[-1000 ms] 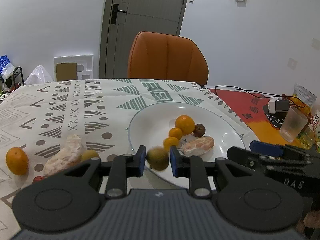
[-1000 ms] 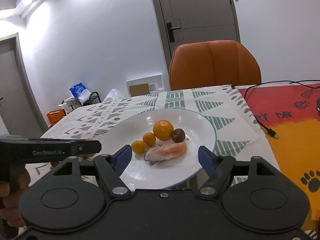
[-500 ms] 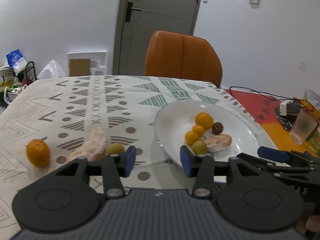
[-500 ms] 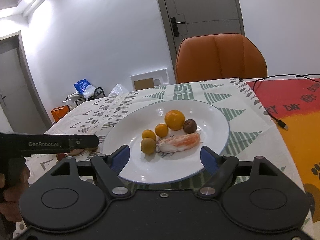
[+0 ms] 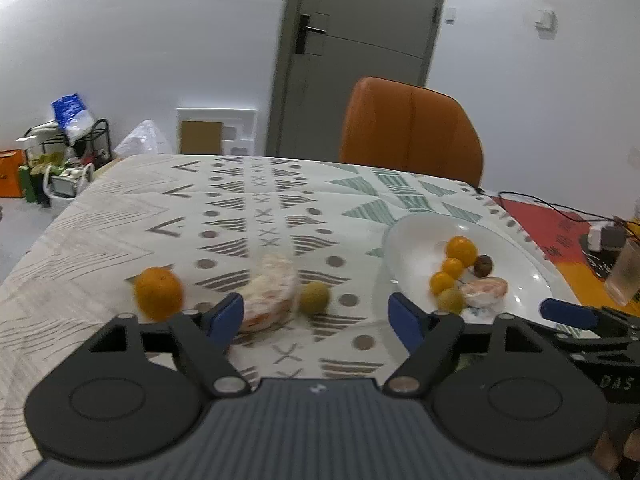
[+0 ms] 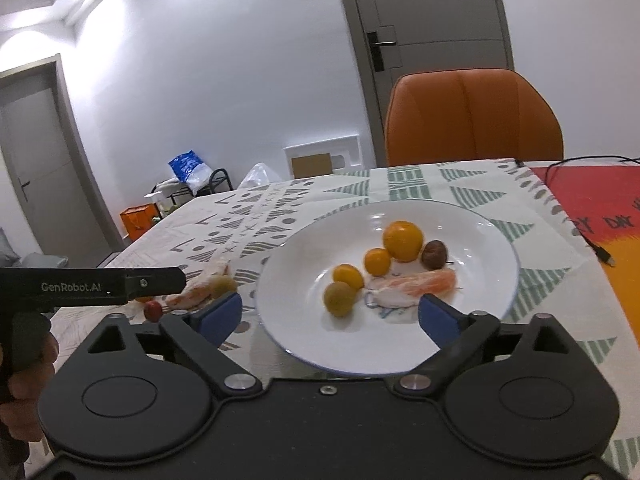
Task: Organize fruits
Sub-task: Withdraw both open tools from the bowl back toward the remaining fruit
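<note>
A white plate [image 6: 492, 236] holds a large orange [image 6: 402, 240], two small oranges, a green fruit [image 6: 339, 298], a dark brown fruit [image 6: 434, 254] and a peeled citrus piece [image 6: 416, 288]. The plate also shows in the left wrist view [image 5: 528, 276]. On the cloth left of it lie an orange [image 5: 158, 293], a peeled citrus piece [image 5: 272, 292] and a green fruit [image 5: 315, 298]. My left gripper [image 5: 315, 316] is open and empty just in front of these. My right gripper [image 6: 329, 316] is open and empty at the plate's near rim.
An orange chair [image 5: 412, 132] stands behind the patterned tablecloth [image 5: 248, 216]. A red-orange mat with a cable, a charger [image 5: 600, 238] and a clear cup [image 5: 624, 276] lies at the right. A small red fruit [image 6: 152, 311] sits near the left gripper's side.
My left gripper let go of the green fruit onto the plate, opened wide, and swung left toward the fruits on the cloth. The right gripper moved slightly closer to the plate.
</note>
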A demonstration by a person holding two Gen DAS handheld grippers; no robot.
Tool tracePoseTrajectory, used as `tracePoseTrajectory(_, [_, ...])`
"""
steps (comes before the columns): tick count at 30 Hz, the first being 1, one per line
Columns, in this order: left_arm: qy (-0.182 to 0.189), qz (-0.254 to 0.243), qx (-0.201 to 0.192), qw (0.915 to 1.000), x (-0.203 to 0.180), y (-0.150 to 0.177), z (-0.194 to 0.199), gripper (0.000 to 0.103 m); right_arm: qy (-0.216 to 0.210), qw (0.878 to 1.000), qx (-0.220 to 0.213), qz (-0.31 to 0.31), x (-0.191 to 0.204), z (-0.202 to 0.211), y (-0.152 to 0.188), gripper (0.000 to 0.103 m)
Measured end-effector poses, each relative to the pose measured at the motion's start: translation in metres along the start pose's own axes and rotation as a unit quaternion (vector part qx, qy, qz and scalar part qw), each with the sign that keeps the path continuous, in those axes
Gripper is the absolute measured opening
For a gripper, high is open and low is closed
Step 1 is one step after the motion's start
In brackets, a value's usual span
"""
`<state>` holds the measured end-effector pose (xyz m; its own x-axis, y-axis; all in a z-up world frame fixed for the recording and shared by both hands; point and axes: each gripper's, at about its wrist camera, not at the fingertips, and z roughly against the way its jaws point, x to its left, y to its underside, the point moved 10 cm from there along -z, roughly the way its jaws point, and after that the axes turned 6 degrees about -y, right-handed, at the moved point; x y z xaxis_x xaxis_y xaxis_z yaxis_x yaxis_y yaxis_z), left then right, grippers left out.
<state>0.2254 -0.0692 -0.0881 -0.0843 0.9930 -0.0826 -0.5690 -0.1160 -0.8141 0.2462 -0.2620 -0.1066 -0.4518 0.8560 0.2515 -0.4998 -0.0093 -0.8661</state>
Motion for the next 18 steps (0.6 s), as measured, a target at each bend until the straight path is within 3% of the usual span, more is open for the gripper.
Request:
tracePoseTrajectory(10, [-0.027, 0.019, 0.005, 0.9994, 0.035, 0.013, 0.002, 0.085, -0.018, 1.000, 0.007, 0.013, 0.027, -0.008, -0.001, 0.103])
tracePoseTrajectory(18, [-0.021, 0.034, 0.008, 0.9992, 0.051, 0.018, 0.000, 0.085, -0.025, 0.999, 0.015, 0.028, 0.043, -0.016, -0.002, 0.103])
